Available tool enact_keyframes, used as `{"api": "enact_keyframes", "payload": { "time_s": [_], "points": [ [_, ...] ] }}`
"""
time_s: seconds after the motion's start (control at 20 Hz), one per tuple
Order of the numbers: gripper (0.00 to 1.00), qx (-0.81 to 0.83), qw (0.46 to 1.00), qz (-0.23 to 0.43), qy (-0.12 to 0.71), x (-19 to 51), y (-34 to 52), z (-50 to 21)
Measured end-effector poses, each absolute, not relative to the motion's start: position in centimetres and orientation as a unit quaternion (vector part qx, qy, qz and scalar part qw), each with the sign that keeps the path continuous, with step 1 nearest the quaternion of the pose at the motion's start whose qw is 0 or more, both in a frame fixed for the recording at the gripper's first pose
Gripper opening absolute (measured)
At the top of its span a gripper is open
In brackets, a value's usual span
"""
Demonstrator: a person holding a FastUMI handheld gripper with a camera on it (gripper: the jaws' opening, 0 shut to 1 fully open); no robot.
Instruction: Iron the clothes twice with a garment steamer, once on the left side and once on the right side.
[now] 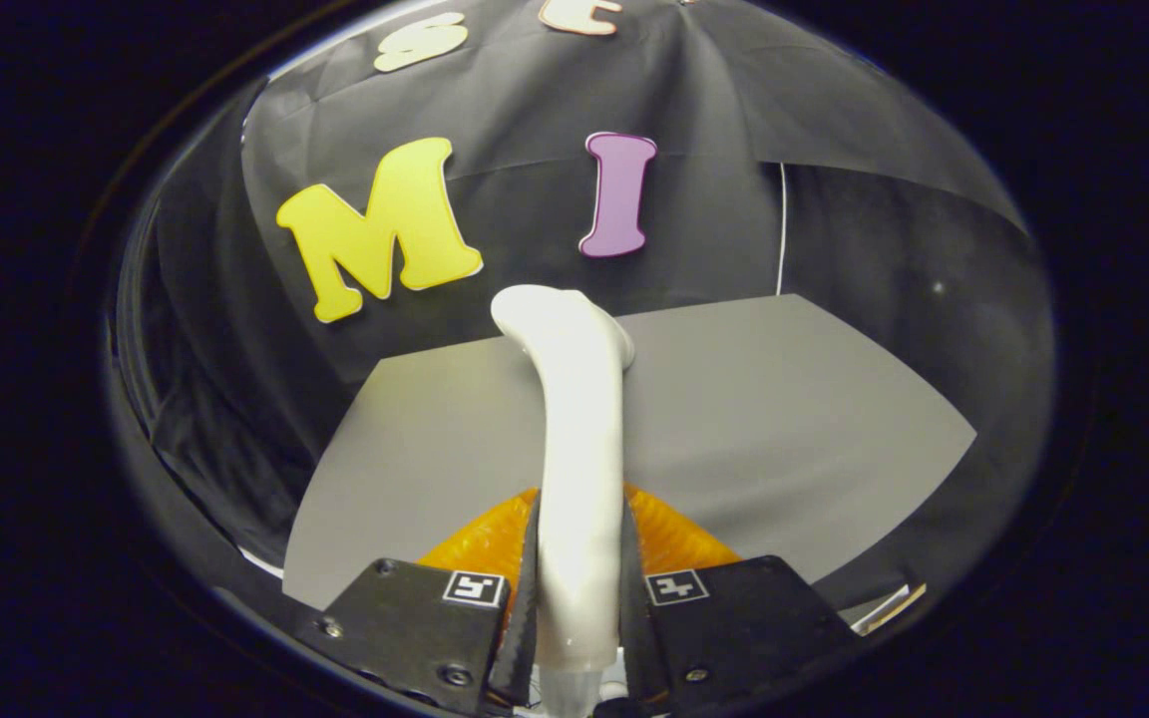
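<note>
The hand-held gripper [579, 588] is closed on the garment steamer [574, 419]: both fingers press against the sides of its white handle, one from the left and one from the right, with the handle filling the gap between them. Each finger carries a small square marker on its upper face, close to the handle.

To the left of the fingers hangs the booth's black cloth wall [235, 349], creased and falling in folds down past the bench's left edge. The grey bench [784, 419] begins just beside it and spreads out beyond the fingers, its surface smooth and matte.

In the middle, the garment steamer rises from between the fingers and runs forward over the bench. Its white body is glossy and slightly curved, and it ends in a rounded head that bends a little to the right, near the bench's far edge where the cloth wall begins.

Just ahead of the fingers, under the steamer's handle, lies an orange garment [674, 538] with a ribbed or crinkled texture. It shows on both sides of the handle, a patch to the left and a somewhat larger patch to the right, resting on the bench. Whether the steamer's head touches anything cannot be told.

Further right, the bench runs on to an angled corner, with more black cloth behind and beside it.
</note>
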State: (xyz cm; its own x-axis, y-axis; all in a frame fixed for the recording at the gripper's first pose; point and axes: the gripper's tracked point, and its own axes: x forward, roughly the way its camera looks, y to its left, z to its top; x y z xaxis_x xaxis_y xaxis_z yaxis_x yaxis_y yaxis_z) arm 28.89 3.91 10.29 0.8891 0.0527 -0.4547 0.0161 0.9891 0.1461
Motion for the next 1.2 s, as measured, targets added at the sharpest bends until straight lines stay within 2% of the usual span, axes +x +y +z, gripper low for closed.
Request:
{"api": "enact_keyframes", "payload": {
  "time_s": [0.4, 0.75, 1.2],
  "points": [
    [0.33, 0.098, 0.968, 0.028, 0.230, 24.9, 9.1, 11.7],
    [0.32, 0.091, 0.986, 0.007, 0.138, 19.8, 12.4, 18.4],
    [0.32, 0.071, 0.997, 0.018, 0.012, 14.3, 18.5, 28.6]
  ]
}}
